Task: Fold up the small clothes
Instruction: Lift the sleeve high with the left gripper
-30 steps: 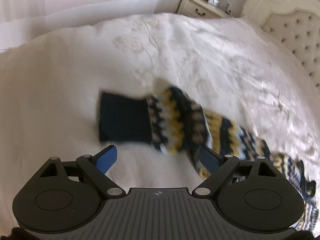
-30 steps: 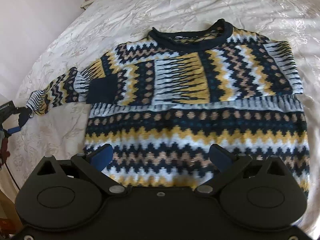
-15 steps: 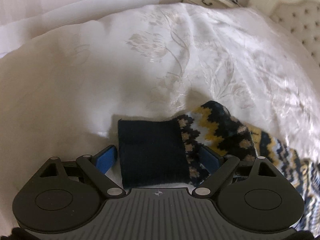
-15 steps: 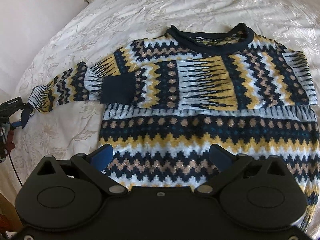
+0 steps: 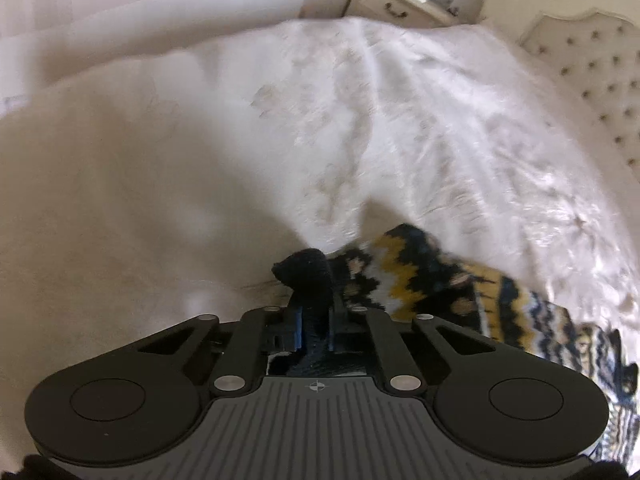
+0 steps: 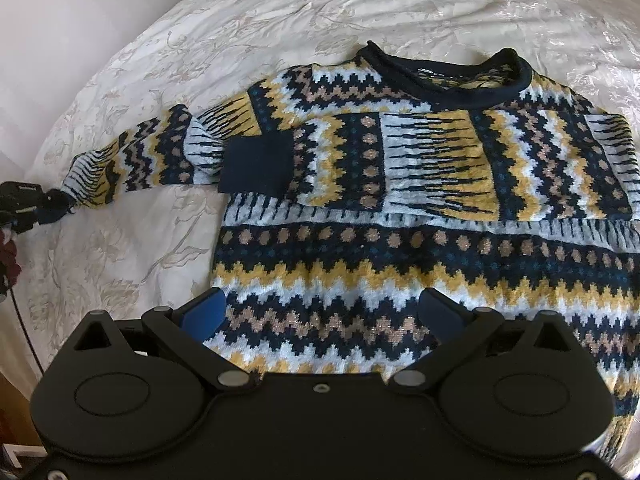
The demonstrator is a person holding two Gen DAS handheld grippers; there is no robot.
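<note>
A knitted sweater (image 6: 400,248) in navy, yellow and white zigzags lies flat on the bed. One sleeve is folded across its chest, ending in a navy cuff (image 6: 256,166). The other sleeve (image 5: 420,280) stretches out sideways. My left gripper (image 5: 314,320) is shut on that sleeve's dark cuff (image 5: 308,272), which bunches up between the blue pads. In the right wrist view the same gripper (image 6: 22,204) shows at the far left edge, at the sleeve's end. My right gripper (image 6: 320,312) hovers open over the sweater's lower body, nothing between its fingers.
A white embroidered bedspread (image 5: 160,200) covers the bed. A tufted cream headboard (image 5: 592,60) rises at the right and a cream nightstand (image 5: 400,4) stands behind it. The bed's edge (image 6: 24,300) drops off at the left in the right wrist view.
My left gripper came in over the sleeve's cuff and closed on it, bunching the cuff. The right gripper stayed open and drifted slightly over the sweater.
</note>
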